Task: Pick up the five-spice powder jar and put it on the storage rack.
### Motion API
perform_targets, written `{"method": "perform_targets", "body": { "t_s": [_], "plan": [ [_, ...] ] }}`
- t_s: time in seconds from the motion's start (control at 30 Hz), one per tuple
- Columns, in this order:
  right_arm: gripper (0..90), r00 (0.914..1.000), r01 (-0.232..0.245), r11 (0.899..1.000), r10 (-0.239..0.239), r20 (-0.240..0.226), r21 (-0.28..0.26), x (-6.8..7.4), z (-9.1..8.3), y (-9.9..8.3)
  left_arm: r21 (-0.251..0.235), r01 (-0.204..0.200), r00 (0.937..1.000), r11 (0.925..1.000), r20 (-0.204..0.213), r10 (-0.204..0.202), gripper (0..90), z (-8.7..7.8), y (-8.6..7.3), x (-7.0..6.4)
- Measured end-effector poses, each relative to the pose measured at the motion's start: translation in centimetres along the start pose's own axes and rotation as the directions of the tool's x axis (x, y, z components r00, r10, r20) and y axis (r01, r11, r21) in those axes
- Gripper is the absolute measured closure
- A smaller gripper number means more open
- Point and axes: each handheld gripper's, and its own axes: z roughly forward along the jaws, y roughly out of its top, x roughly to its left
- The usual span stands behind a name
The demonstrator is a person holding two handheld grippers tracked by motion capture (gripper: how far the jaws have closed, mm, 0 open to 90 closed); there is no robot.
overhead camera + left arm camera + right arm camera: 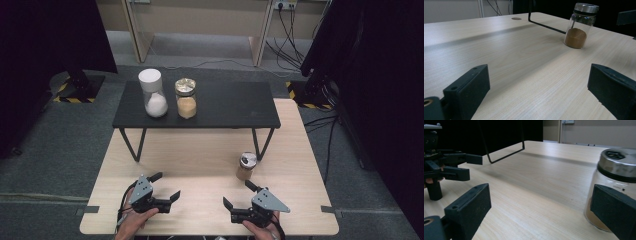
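A small glass jar of brown powder [246,166], steel-lidded, stands upright on the wooden table toward its right edge, by the black shelf's leg [259,145]. The right gripper [240,196] is nearer, just behind it; the left gripper [165,187] farther. Both have their jaws spread apart and empty. No label is legible.

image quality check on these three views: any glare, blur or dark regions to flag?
High view: soft and low-detail overall, dark curtains at both sides crush to black, wooden table evenly lit. Left gripper view: small jar fairly sharp, near jaws soft, a shelf shadow band crosses the tabletop. Right gripper view: small jar's metal lid shows mild sheen, near jaws blurred, background black at upper left.
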Motion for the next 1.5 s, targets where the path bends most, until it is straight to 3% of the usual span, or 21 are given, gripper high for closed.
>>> {"method": "perform_targets", "body": {
  "t_s": [0.43,1.5],
  "plan": [
    [3.6,0.9965,0.003,1.000,-0.003,0.083,0.001,-1.4,-0.4,-0.2,0.000,0.000,1.0000,1.0000,0.000,0.000,3.4,0.0,0.0,0.0],
    [3.6,0.9881,0.006,1.000,-0.008,0.154,0.011,-3.2,0.6,0.0,0.001,-0.001,1.0000,1.0000,0.000,0.001,3.4,0.0,0.0,0.0]
  ]
}}
